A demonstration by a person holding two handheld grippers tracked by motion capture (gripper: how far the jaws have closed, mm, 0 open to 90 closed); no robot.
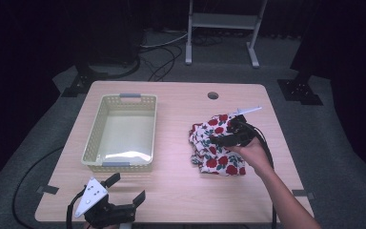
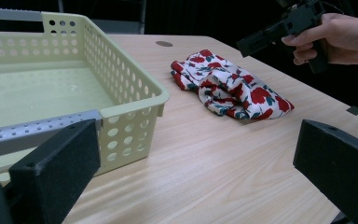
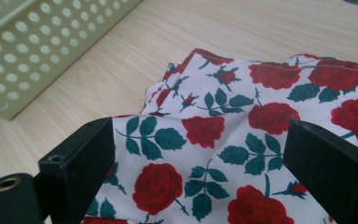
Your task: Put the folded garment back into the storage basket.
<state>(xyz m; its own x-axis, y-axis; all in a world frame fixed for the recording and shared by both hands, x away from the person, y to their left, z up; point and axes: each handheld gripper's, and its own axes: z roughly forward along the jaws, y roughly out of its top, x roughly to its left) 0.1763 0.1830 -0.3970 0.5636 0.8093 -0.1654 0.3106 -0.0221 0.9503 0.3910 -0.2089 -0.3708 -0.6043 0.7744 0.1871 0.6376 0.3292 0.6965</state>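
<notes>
Over on the right half of the wooden table (image 1: 171, 181), the right gripper (image 1: 226, 138) is hovering just above the rose-print cloth (image 1: 214, 145), jaws spread wide and holding nothing, the person's right hand (image 1: 252, 151) wrapped around the grip. In the right gripper view those two black jaws are framing the cloth (image 3: 242, 135), red roses and green leaves on white, lying rumpled in a loose heap flat on the tabletop. The pale green perforated basket (image 1: 106, 110) is sitting on the left half of the table, well apart from the cloth, with bare wood between them; its grey handles are showing at the near and far rims. Down at the front edge, the left gripper (image 1: 126, 188) is waiting with its jaws wide apart too, pointing toward the basket's near corner, its grey three-cornered plate (image 1: 91, 193) showing on top. From the left gripper view, the basket (image 2: 135, 88) is looming close on the left, the cloth (image 2: 233, 86) lying beyond it, and the right gripper (image 2: 249, 44) is hanging above the cloth's far side. A round cable hole (image 1: 213, 95) is sitting near the table's far edge, and a metal stand (image 1: 221, 21) and cables are lying on the floor behind.
</notes>
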